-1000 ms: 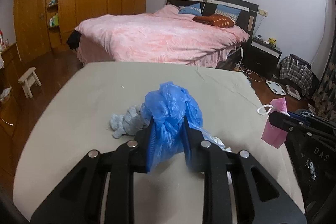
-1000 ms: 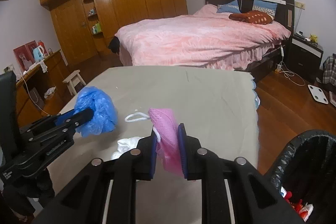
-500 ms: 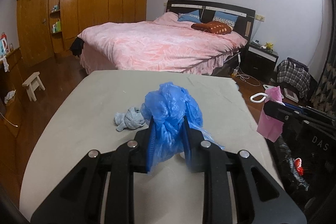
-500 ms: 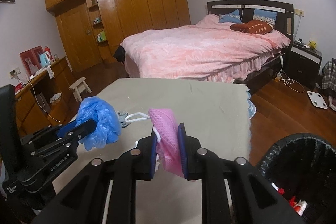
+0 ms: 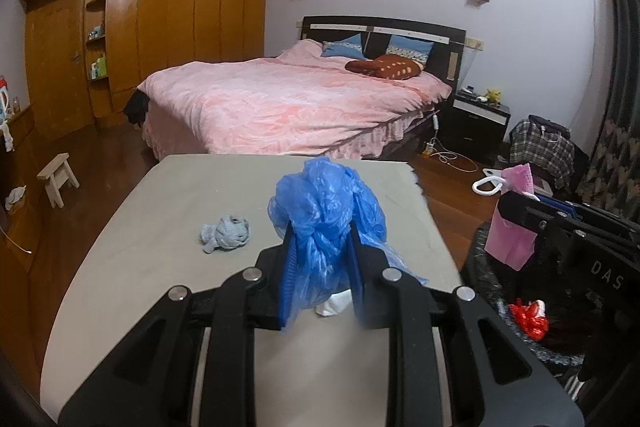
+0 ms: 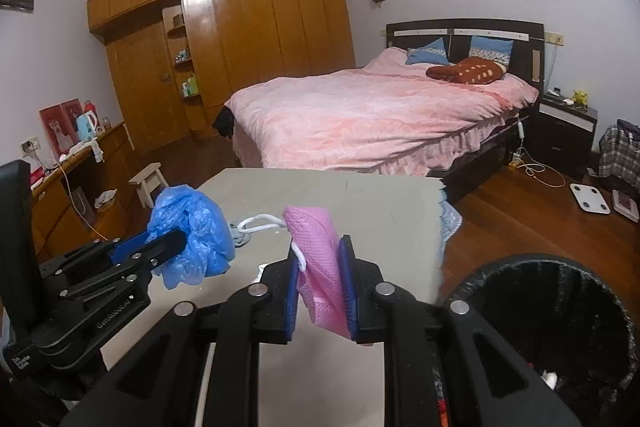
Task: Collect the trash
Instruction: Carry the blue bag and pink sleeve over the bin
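Between the blue pads of my left gripper sat a crumpled blue plastic bag, thin and crinkly, bunched into a loose ball that bulged above the jaws while a limp tail hung below them. My right gripper was clamped on a pink mesh pouch, a soft netted fabric folded flat between the pads, its white cord loop sticking out to the left. I carried both pieces clear of the grey table, pinched near the middle so that nothing trailed, and I judged that this was to bring them over the black bin standing just off the table's right edge. That bin was round and lined with a dark, wrinkled bag, with red scraps already lying at the bottom. On the tabletop a knotted grey-blue rag lay apart from my grippers, and a small white crumpled scrap, perhaps tissue, showed under the left jaws; I took both for trash not yet collected. Beyond the table stood a bed with a pink quilt and a glossy wooden wardrobe wall.
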The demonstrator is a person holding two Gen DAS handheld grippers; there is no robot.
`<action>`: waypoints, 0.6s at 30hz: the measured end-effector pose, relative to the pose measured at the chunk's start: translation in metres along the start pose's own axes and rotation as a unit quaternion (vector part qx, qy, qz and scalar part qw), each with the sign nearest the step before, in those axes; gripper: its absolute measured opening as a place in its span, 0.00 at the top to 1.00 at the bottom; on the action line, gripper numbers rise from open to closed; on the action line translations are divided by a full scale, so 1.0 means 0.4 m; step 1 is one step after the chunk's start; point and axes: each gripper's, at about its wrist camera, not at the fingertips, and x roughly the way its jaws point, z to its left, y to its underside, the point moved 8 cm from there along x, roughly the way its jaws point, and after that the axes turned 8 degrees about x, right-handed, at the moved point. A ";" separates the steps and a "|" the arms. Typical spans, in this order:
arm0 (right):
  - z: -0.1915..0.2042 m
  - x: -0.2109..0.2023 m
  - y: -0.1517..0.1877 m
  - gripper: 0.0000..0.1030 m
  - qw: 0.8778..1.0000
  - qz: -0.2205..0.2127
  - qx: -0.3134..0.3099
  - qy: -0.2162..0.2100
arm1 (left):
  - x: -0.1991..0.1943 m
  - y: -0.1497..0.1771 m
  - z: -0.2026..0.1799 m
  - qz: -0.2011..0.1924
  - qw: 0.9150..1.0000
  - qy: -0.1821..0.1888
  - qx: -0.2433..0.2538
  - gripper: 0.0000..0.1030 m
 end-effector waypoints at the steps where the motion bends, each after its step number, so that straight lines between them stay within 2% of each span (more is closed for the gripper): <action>1: -0.003 -0.011 0.001 0.82 1.000 -0.001 0.000 0.002 | -0.007 -0.002 -0.008 -0.001 1.000 0.002 0.001 0.79; 18: -0.076 -0.170 0.018 0.82 0.999 -0.033 0.010 0.028 | -0.099 -0.011 -0.148 -0.025 0.999 0.033 0.032 0.79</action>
